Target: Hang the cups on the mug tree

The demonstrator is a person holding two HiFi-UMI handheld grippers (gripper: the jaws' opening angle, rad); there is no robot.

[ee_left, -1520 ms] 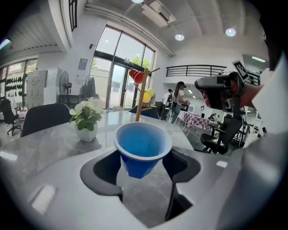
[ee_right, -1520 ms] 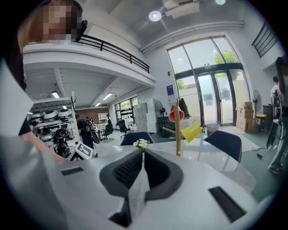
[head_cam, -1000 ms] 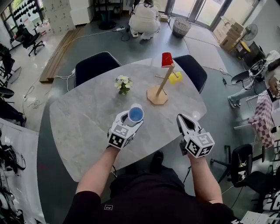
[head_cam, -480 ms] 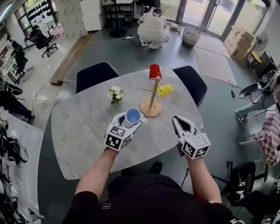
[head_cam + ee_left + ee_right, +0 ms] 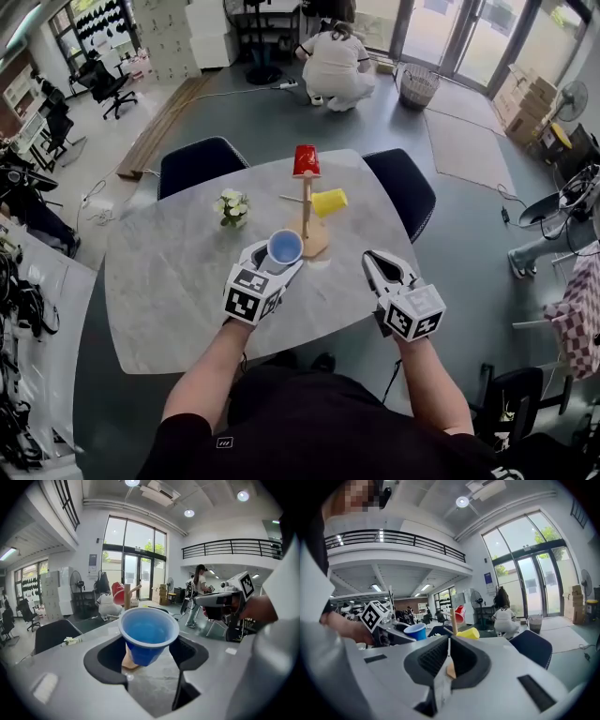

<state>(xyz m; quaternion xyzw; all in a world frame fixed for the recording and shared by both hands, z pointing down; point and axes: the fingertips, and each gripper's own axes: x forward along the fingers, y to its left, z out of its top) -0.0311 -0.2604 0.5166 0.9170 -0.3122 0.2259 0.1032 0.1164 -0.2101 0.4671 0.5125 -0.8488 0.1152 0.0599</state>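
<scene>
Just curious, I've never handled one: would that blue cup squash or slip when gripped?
Probably light and squashy: the blue cup looks thin-walled, like plastic. Its smooth, tapered sides could slip through the left gripper's jaws, though the wider rim may catch.

- A small flower bunch (image 5: 232, 206) stands on the grey marble table (image 5: 159, 281).
- A dark chair (image 5: 199, 161) and a second chair (image 5: 405, 187) stand at its far side.
- A person in white (image 5: 335, 64) crouches beyond.
</scene>
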